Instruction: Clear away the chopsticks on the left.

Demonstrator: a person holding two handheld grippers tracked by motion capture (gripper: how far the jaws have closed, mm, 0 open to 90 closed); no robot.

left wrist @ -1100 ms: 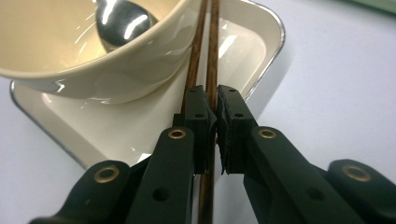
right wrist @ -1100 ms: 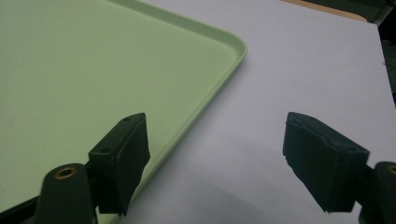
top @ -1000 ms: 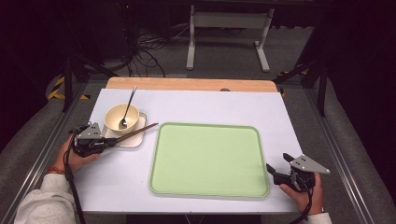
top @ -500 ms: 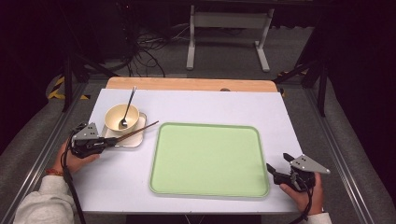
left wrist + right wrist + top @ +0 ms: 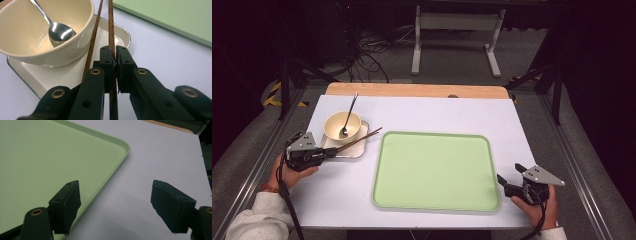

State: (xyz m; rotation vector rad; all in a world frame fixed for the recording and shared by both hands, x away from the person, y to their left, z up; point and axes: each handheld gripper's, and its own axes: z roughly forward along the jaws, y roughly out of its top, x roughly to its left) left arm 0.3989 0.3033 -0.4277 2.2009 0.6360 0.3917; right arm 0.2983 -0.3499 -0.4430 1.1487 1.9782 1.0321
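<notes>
A white table is shown from above, with a green tray lying empty at its centre. At ten o'clock from the tray, a small cream dish is seen bearing a bowl, in which a spoon is propped. Two brown chopsticks are laid across the dish. The left gripper, at nine o'clock of the tray, is pressed together on one chopstick; the second chopstick lies outside the jaws, against the bowl. The right gripper, at the tray's four o'clock corner, is held spread and empty. One stick is judged gripped; nothing is yet placed on the tray.
</notes>
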